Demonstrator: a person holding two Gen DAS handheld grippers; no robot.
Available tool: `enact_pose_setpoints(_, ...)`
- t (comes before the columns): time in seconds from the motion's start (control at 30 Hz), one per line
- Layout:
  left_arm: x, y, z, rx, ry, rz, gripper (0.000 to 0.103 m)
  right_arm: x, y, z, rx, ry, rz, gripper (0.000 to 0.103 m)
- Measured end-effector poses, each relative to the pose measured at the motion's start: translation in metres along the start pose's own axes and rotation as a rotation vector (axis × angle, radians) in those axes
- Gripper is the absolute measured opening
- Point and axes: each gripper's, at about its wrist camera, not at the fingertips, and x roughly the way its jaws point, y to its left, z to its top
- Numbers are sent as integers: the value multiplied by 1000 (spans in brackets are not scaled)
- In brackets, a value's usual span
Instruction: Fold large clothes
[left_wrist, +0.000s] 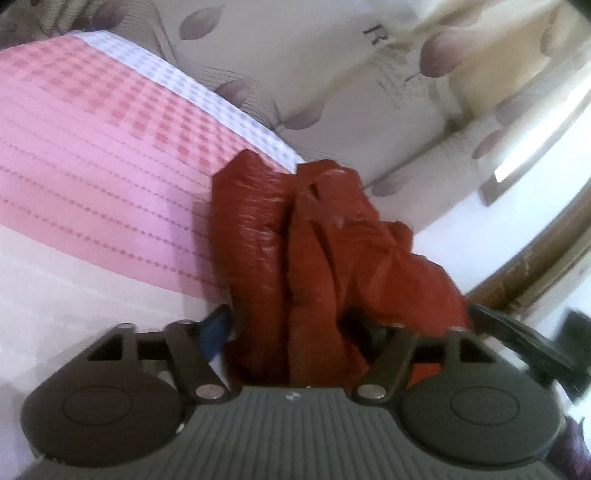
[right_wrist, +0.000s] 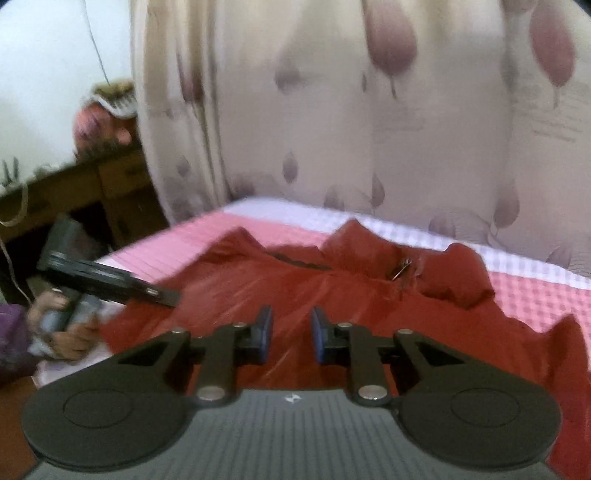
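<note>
A shiny red garment (right_wrist: 332, 295) lies spread and rumpled on the bed, its collar toward the curtain. In the left wrist view a thick bunch of the red garment (left_wrist: 303, 240) sits between the wide-apart jaws of my left gripper (left_wrist: 297, 326). The blue left pad (left_wrist: 218, 328) shows beside the cloth, and the other finger is hidden under it. My right gripper (right_wrist: 291, 330) hovers over the garment's near part, its blue pads (right_wrist: 264, 332) a narrow gap apart with nothing pinched. In the right wrist view a hand (right_wrist: 62, 325) holds my left gripper (right_wrist: 162, 295) at the garment's left edge.
The bed (right_wrist: 535, 295) has a pink checked sheet with a white band along the far side. A leaf-print curtain (right_wrist: 369, 129) hangs right behind it. Dark wooden furniture (right_wrist: 110, 192) stands at the left. A blurred black shape (left_wrist: 517, 343) is at the right edge of the left wrist view.
</note>
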Motion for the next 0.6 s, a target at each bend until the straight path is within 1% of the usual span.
enact_pose_setpoints(0.07,3,-7,0,48,22,1,85,24,-2,5,-24,62,-56,20)
enact_pose_setpoints(0.1,5,-11,-1,71,30,7,85,35,-2,6,-48,90,-100,19)
enact_pose_setpoints(0.13,6,-15,-2,93,34,19,82,42,-6,6,-39,108,-118,19)
enact_pose_setpoints(0.17,7,-18,-3,110,39,25,71,48,-12,5,-4,129,-115,19)
enact_pose_setpoints(0.2,8,-18,-5,109,43,17,64,53,-17,3,20,139,-110,19)
enact_pose_setpoints(0.27,4,-17,-7,95,5,1,44,63,-26,-2,67,159,-100,18)
enact_pose_setpoints(0.3,2,-18,-8,81,-8,-6,40,66,-29,-4,93,167,-87,18)
enact_pose_setpoints(0.37,-1,-21,-8,38,-25,-17,29,73,-39,-8,171,171,-59,18)
enact_pose_setpoints(0.43,-6,-31,-8,1,-57,-36,25,79,-48,-13,230,178,-32,18)
enact_pose_setpoints(0.53,-16,-53,-8,-43,-121,-110,24,83,-54,-19,288,175,-1,18)
enact_pose_setpoints(0.57,-18,-63,-9,-41,-145,-131,24,82,-56,-22,312,169,11,18)
enact_pose_setpoints(0.6,-17,-72,-11,-22,-159,-125,24,81,-59,-22,326,165,24,18)
